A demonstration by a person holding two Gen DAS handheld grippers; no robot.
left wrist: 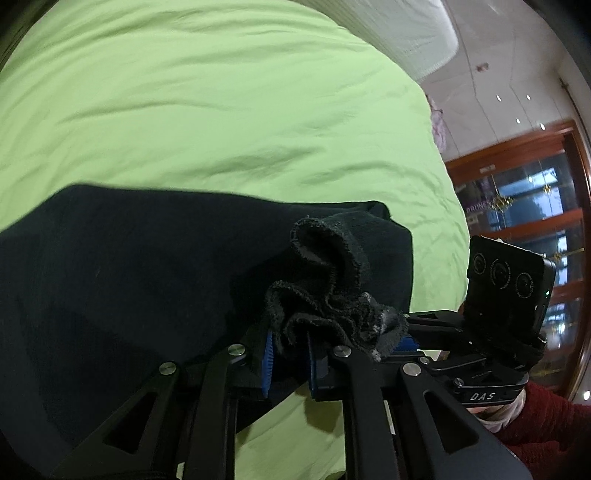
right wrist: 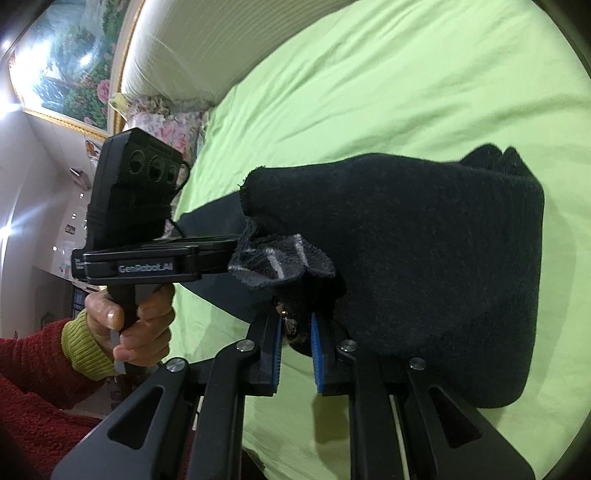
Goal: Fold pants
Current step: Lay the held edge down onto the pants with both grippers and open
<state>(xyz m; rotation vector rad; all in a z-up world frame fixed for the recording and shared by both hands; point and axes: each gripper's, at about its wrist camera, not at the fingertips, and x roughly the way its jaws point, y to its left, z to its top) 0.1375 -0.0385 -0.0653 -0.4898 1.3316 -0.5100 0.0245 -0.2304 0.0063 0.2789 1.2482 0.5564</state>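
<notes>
Dark pants (left wrist: 129, 295) lie across a bed covered in a light green sheet (left wrist: 221, 110), filling the left wrist view from 9 o'clock through the centre. In that view the left tongs (left wrist: 290, 354) sit low at 6 o'clock with a bunched, frayed edge of the cloth caught between the blue pads (left wrist: 269, 363) — the jaws stand only a narrow way apart and are clamped on the fabric, which ruffles up just above them. At 3 o'clock the other handheld device shows, with a three-lens camera block (left wrist: 506, 280) on top and a red sleeve (left wrist: 546, 424) below it toward 4 o'clock. A wooden glass-fronted cabinet (left wrist: 535, 206) stands beyond the bed at 3 o'clock, and a white ribbed bolster (left wrist: 406, 33) lies at 1 o'clock. In the right wrist view the right tongs (right wrist: 297, 354) are also at 6 o'clock, jaws nearly together and pinched on a fold of the pants (right wrist: 424, 258) — the garment hangs as a thick dark mass from the centre out to 3 o'clock, above the sheet. A hand (right wrist: 136, 325) at 8 o'clock grips the handle of the left device, its cuff yellow-green under a red sleeve. A framed floral painting (right wrist: 70, 62) hangs at 10 o'clock.
</notes>
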